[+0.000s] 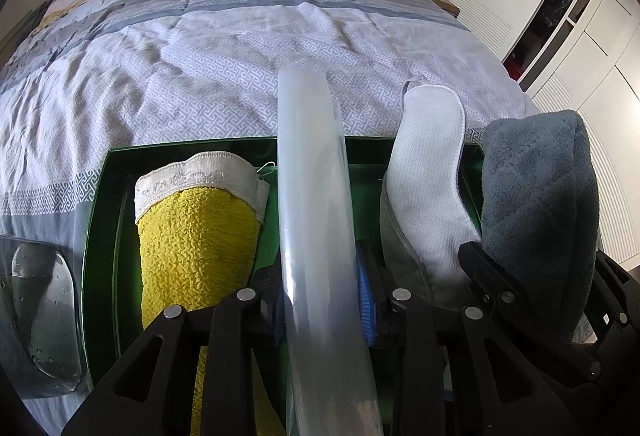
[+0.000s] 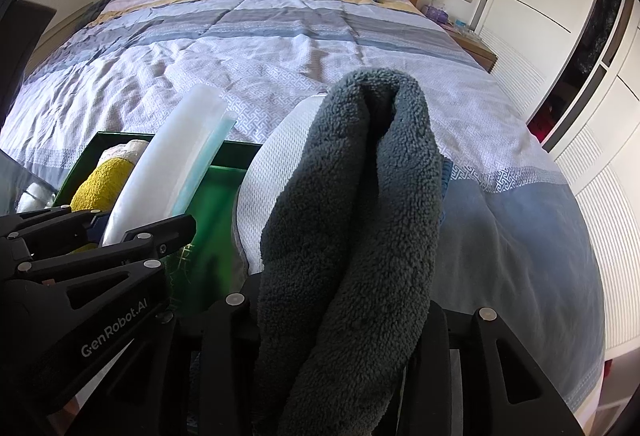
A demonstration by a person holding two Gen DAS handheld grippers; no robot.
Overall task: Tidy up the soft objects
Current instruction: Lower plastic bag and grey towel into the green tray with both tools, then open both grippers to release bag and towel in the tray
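Left tool (image 1: 324, 300) clamped on a translucent white roll (image 1: 310, 196), standing tilted up over the green tray (image 1: 100, 220) on the bed (image 1: 224, 68). Right tool (image 2: 340, 320) clamped on a folded dark grey towel (image 2: 360, 196), just right of the tray. In the tray: yellow cloth (image 1: 196, 236) at left, white cloth (image 1: 430, 172) at right, leaning on the far wall.

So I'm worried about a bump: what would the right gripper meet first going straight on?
Probably the bedspread. The right gripper holds the grey towel, so that would touch first. Depth is unclear.
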